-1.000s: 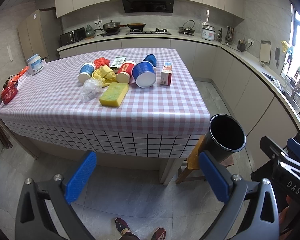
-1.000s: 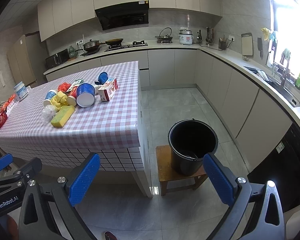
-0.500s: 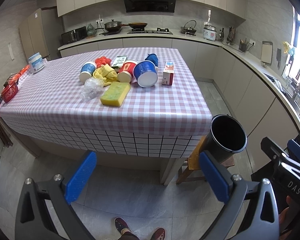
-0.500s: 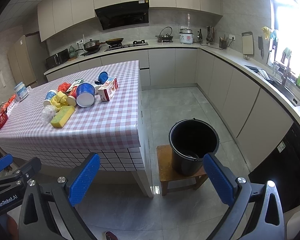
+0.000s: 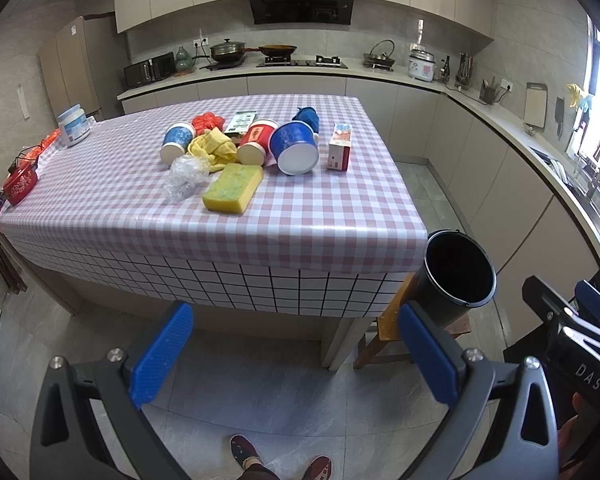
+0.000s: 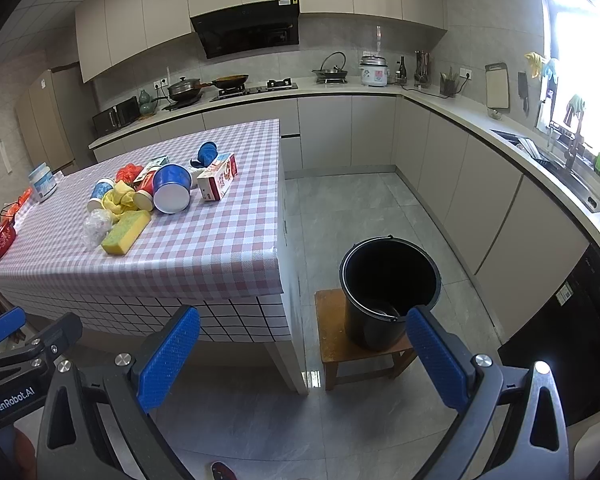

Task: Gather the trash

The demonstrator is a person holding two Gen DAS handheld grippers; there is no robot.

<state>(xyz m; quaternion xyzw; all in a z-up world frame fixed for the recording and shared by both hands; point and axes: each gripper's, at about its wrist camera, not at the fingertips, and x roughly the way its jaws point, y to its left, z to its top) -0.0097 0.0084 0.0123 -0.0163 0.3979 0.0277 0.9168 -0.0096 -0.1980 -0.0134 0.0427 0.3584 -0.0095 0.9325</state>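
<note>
We stand back from a kitchen island (image 5: 100, 216) draped in a pink checked cloth, holding both tools low over the grey floor. Beside its right corner a black bucket (image 6: 388, 292) sits on a small wooden stool (image 6: 336, 344); something curved lies in its bottom, perhaps its handle. The trash is clustered mid-table: a yellow sponge (image 5: 233, 187), a tipped blue paper bowl (image 5: 296, 148), a red cup (image 5: 256, 142) on its side, a small carton (image 5: 339, 147) upright, crumpled clear plastic (image 5: 186, 176) and a yellow cloth (image 5: 216, 148). Our left gripper (image 5: 296, 352) and right gripper (image 6: 304, 356) are both spread wide, holding nothing, well apart from the table.
</note>
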